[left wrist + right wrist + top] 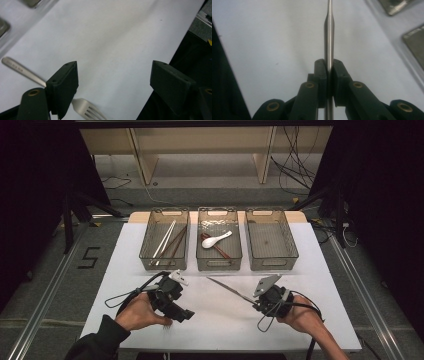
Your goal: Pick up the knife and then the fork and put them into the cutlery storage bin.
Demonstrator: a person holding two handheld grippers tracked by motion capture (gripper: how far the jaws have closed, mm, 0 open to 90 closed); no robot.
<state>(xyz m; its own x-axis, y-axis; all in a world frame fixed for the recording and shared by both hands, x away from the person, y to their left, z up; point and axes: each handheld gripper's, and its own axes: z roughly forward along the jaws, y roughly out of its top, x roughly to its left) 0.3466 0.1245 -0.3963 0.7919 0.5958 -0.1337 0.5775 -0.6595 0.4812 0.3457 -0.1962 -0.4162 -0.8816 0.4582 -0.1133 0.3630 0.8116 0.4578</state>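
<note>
My left gripper (183, 314) hovers low over the white table (220, 325) at the front left, held by a hand in a dark sleeve. In the left gripper view the left gripper (115, 67) is open wide, with bare table between the jaws. A silver fork (22, 71) lies on the table under one jaw, its tines toward the camera. My right gripper (256, 304) at the front right is shut on a slim metal utensil (230, 290) that points up and left. In the right gripper view the right gripper (329, 63) clamps the utensil's shaft (329, 30).
Three clear grey bins stand in a row at the back. The left bin (164, 263) holds white and brown chopsticks (167, 240). The middle bin (219, 263) holds a white spoon (216, 240) and a reddish one. The right bin (273, 262) looks bare.
</note>
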